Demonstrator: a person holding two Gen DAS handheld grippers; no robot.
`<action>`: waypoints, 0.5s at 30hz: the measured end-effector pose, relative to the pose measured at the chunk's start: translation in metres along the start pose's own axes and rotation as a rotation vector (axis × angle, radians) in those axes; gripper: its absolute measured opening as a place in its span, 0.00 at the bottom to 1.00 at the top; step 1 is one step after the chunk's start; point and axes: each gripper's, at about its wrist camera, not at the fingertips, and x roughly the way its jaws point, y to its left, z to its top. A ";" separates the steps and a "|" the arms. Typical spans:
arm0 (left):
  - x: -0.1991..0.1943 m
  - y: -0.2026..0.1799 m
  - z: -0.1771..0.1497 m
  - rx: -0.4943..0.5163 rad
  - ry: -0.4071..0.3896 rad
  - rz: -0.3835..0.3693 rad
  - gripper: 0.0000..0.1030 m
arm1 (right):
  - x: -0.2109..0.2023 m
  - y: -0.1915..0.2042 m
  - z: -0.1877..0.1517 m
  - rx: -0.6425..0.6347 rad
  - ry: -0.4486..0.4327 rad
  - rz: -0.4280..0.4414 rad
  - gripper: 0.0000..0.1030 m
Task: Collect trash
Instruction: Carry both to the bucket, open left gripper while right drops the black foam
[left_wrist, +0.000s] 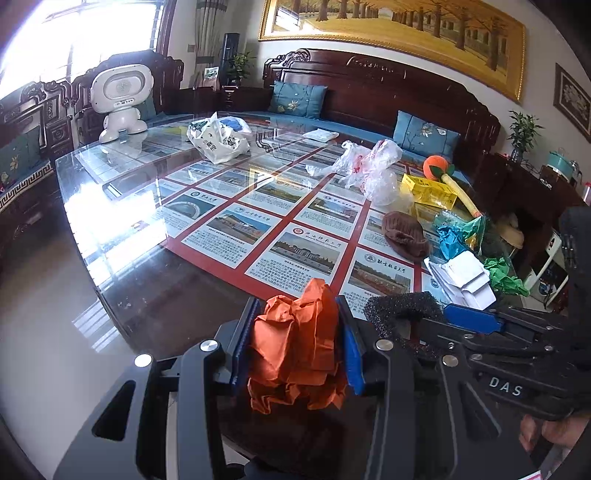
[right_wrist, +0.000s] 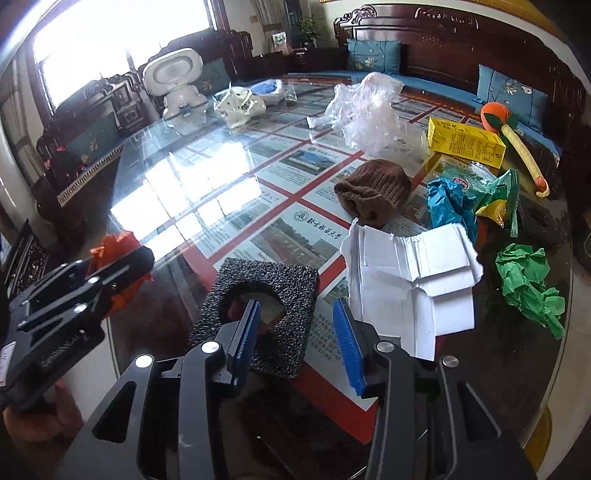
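Left gripper (left_wrist: 295, 345) pinching a crumpled orange paper wad (left_wrist: 297, 347) between blue pads, above the near edge of the glass table (left_wrist: 122, 173). Right gripper (right_wrist: 295, 339) spread, fingers straddling one side of a black foam square (right_wrist: 258, 317) lying flat on the table; "DAS" legible on its body in the left view. Beside the foam, torn white paper (right_wrist: 410, 284) and a yellow carton (right_wrist: 463, 142), print too small to read.

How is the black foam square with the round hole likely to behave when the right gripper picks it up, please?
The black foam square looks porous, so probably light and squashy. Its rough surface should grip well. It lies flat, unlikely to roll.
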 end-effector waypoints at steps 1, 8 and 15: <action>-0.001 -0.001 0.000 0.003 -0.002 -0.002 0.41 | 0.000 0.000 0.000 -0.001 -0.003 0.005 0.36; -0.012 -0.008 0.003 0.008 -0.016 -0.014 0.41 | -0.026 0.006 -0.010 -0.036 -0.063 0.100 0.17; -0.037 -0.038 0.009 0.043 -0.038 -0.079 0.41 | -0.085 -0.015 -0.019 -0.044 -0.199 0.073 0.17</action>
